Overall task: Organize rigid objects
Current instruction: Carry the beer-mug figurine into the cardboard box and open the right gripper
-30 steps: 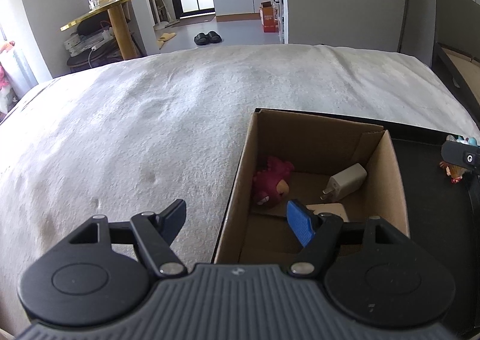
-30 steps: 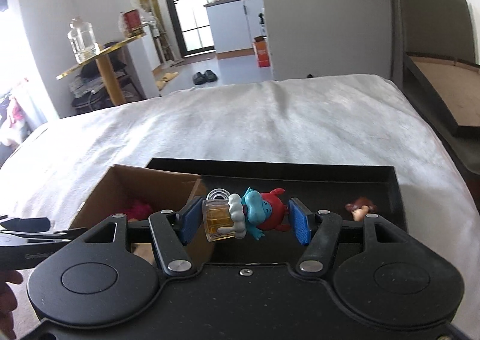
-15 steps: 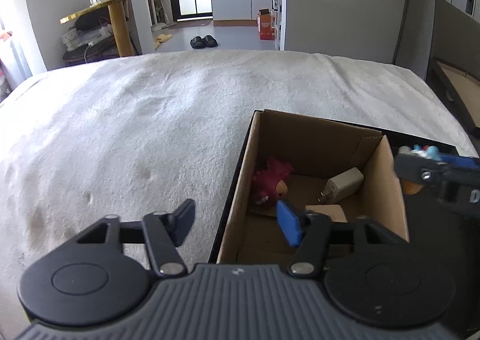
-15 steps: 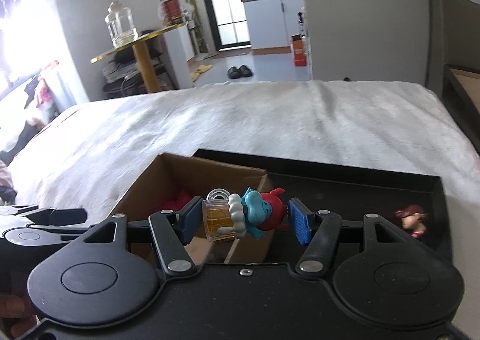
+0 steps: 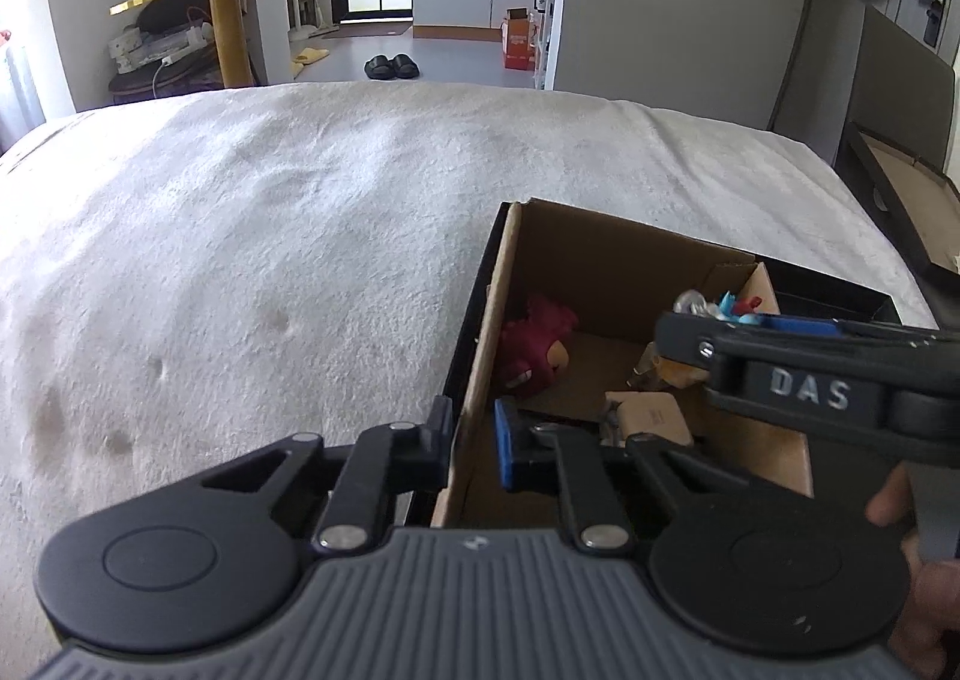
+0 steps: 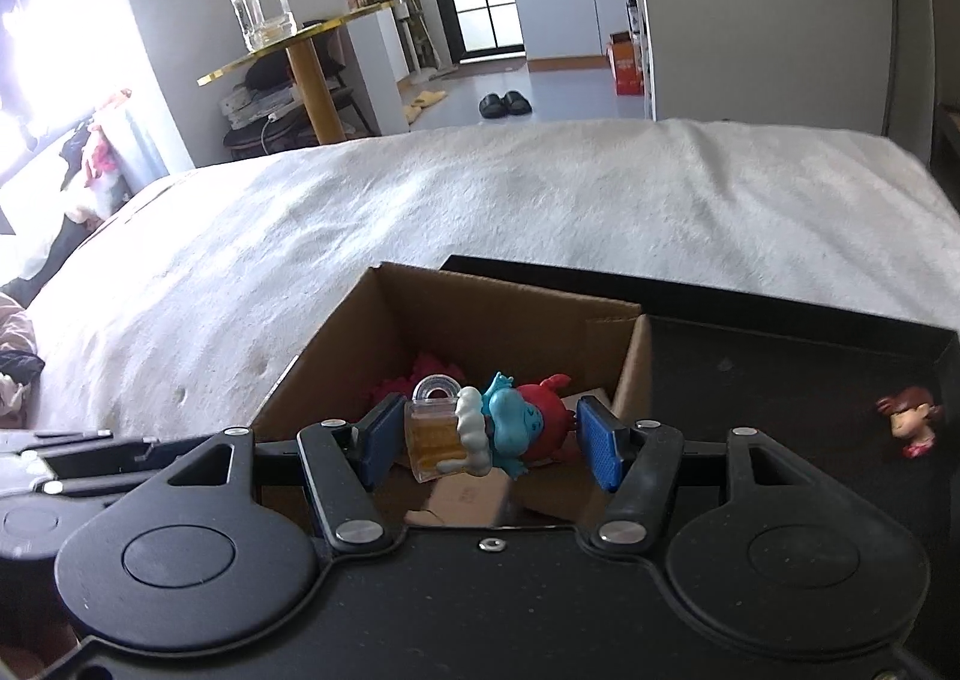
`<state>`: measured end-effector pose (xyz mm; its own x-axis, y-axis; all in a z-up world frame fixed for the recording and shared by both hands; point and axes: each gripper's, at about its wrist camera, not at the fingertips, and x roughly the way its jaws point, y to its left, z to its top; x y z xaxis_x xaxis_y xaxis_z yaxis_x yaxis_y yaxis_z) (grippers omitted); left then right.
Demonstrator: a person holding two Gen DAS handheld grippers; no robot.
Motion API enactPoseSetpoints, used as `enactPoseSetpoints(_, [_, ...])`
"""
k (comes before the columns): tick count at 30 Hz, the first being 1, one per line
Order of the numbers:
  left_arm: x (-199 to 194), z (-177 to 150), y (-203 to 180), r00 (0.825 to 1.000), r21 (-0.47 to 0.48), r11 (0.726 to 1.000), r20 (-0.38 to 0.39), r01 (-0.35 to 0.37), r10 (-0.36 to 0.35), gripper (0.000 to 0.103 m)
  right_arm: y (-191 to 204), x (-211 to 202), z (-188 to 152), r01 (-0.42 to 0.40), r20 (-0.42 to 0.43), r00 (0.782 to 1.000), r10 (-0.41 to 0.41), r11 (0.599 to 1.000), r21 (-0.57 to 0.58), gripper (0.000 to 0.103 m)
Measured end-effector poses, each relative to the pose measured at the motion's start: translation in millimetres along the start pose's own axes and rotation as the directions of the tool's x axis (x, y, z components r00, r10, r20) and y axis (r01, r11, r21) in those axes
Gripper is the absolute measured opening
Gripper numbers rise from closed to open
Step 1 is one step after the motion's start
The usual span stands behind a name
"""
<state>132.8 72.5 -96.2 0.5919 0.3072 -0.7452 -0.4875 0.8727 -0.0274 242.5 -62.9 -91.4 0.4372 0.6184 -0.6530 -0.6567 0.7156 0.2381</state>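
Observation:
My right gripper [image 6: 489,440] is shut on a blue figurine [image 6: 510,425] with a red cap and a beer mug, and holds it above the open cardboard box [image 6: 480,314]. In the left wrist view the right gripper [image 5: 780,362] hangs over the box [image 5: 600,254]. My left gripper [image 5: 474,449] has closed on the box's left wall, one finger outside, one inside. Inside lie a red plush toy [image 5: 537,347] and a tan block [image 5: 651,416].
The box sits in a black tray [image 6: 780,374] on a white bedspread [image 5: 270,236]. A small brown-haired figurine [image 6: 909,419] stands at the tray's right end. A gold side table [image 6: 300,50] with a glass jar stands beyond the bed.
My right gripper has carried the blue figurine left, from above the tray to above the box. My left gripper has narrowed onto the box's left wall.

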Motion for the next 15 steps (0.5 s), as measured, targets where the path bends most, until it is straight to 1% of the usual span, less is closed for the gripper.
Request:
enactPoseSetpoints(6, [1, 0, 5, 1.0, -0.008, 1.0, 0.0, -0.003, 0.003, 0.014, 8, 4, 4, -0.038, 0.012, 0.999, 0.038, 0.999, 0.007, 0.062])
enactPoseSetpoints(10, [1, 1, 4, 1.0, -0.006, 1.0, 0.005, -0.003, 0.003, 0.014, 3, -3, 1, -0.024, 0.015, 1.0, 0.024, 1.0, 0.002, 0.062])
enactPoseSetpoints(15, [0, 2, 1, 1.0, -0.002, 1.0, 0.011, -0.01, 0.01, 0.014, -13, -18, 1, -0.003, 0.043, 0.999, 0.001, 1.0, 0.029, 0.062])
